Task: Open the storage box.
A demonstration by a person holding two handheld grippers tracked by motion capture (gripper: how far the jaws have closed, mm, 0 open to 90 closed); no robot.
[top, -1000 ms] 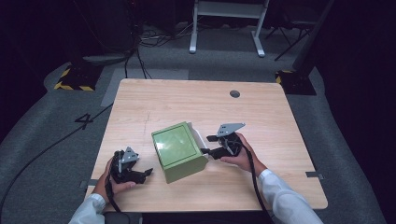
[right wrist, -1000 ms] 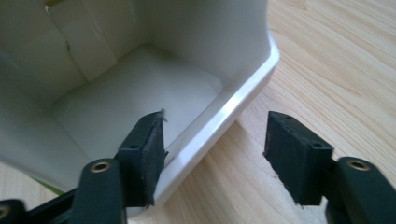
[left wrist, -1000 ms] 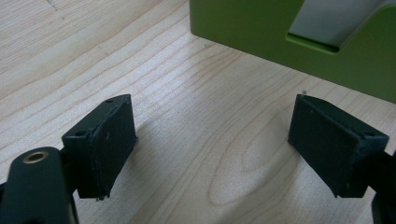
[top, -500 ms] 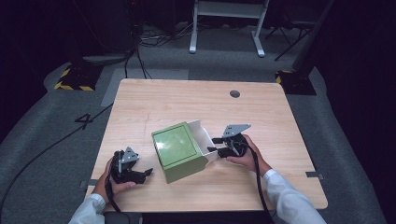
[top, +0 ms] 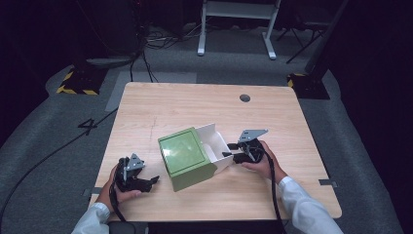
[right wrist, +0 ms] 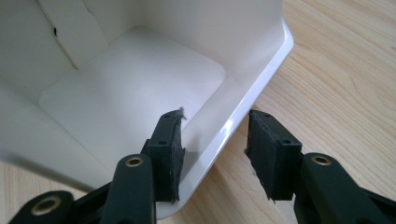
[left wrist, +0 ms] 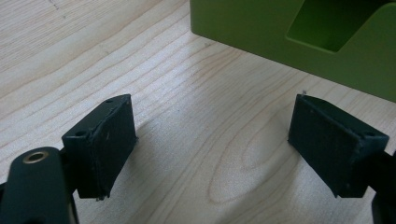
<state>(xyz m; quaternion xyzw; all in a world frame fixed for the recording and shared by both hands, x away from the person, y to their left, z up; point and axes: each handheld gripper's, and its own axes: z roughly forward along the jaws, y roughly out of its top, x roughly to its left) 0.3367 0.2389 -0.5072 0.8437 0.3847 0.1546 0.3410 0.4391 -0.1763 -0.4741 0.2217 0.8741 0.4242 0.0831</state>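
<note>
The right claw (right wrist: 212, 149) straddles the white tray's (right wrist: 135, 88) rim without visibly pinching it, beside the green box (top: 187, 158); the left claw (left wrist: 212, 144) gapes wide on the desk (top: 195, 105).

Light wooden table (top: 160, 112), green box (top: 185, 157) with white drawer (top: 214, 141)

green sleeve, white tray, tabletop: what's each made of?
Green sleeve: looks like matte card or paperboard, with flat faces, crisp folded edges and a die-cut notch.
White tray: probably glossy coated card, though thin plastic is possible; a bright highlight runs along its rim and a cut flap seam shows on the inner wall.
Tabletop: pale wood grain with a satin sheen, likely laminate or veneer.
</note>
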